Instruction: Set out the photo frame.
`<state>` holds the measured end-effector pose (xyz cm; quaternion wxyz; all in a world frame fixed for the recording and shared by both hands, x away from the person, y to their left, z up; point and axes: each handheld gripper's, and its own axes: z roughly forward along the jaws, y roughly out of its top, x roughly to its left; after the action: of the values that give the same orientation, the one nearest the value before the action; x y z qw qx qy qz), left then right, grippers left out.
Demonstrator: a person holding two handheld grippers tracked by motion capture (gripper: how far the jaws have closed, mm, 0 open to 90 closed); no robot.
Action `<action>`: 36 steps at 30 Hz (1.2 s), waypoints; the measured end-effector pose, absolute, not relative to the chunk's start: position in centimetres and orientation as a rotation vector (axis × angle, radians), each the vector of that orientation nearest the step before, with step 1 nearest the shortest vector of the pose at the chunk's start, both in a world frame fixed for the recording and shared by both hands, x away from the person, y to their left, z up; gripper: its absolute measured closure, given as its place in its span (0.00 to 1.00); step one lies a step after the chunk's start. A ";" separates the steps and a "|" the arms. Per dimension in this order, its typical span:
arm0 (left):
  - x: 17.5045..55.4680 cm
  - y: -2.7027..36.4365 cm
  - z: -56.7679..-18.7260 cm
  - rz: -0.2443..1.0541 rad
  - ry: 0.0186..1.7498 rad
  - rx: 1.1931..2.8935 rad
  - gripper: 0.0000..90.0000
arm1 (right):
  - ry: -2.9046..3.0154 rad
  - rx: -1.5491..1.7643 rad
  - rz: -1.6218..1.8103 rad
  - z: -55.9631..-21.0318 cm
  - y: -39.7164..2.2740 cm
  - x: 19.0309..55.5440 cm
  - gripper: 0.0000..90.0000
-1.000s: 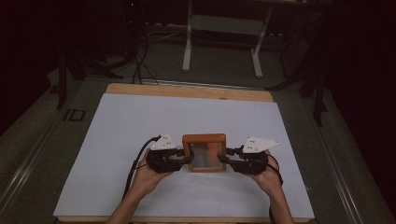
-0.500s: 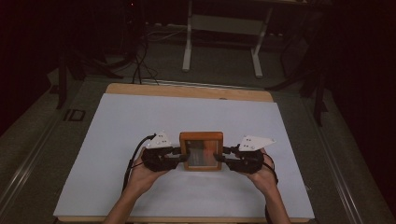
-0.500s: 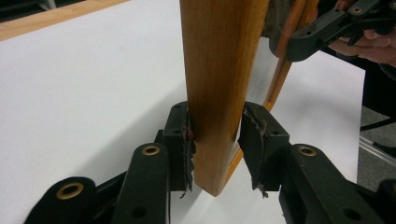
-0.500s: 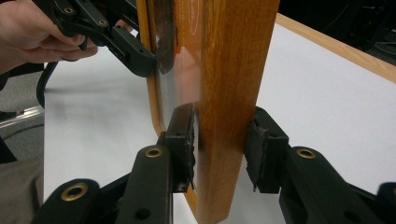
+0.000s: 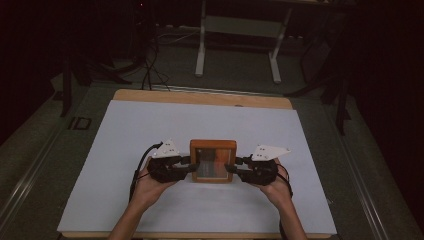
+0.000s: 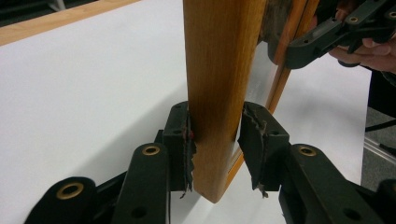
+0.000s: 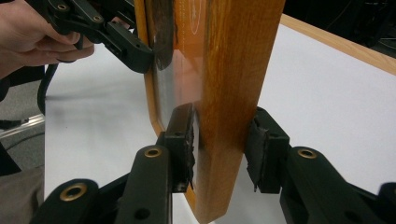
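A small wooden picture frame (image 5: 212,161) with a glazed, orange-toned picture is held between my two grippers near the front middle of the white-covered table (image 5: 125,150). My left gripper (image 5: 190,167) clamps the frame's left rail (image 6: 219,93), with its jaws on either face of the wood. My right gripper (image 5: 231,169) clamps the opposite rail (image 7: 233,93) the same way. In the left gripper view, the frame's lower corner hangs just above the white surface. Each gripper view also shows the other gripper on the far rail: the right gripper (image 6: 322,37) and the left gripper (image 7: 116,39).
The table's wooden edge (image 5: 200,97) runs along the back of the white sheet. Beyond it, on the dark floor, stand a metal stand (image 5: 240,30) and loose cables (image 5: 150,65). White surface lies on all sides of the frame.
Both hands and the frame between them have drifted slightly to the left. The grip on each rail looks unchanged.
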<state>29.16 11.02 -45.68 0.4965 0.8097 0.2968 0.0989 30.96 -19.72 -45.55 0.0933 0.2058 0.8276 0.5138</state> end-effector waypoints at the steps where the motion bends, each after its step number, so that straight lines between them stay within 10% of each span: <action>1: 29.2 11.1 -45.7 0.240 0.721 1.960 0.72 | 2.456 0.611 1.525 -45.6 -19.7 31.0 0.72; 36: 31.2 13.4 -49.2 0.198 0.878 1.949 0.71 | 2.473 0.817 1.546 -49.9 -16.5 33.2 0.70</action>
<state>31.19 13.43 -49.17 0.4769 0.7980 0.3595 0.0812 33.23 -16.45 -49.94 0.0564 0.2693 0.8153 0.5095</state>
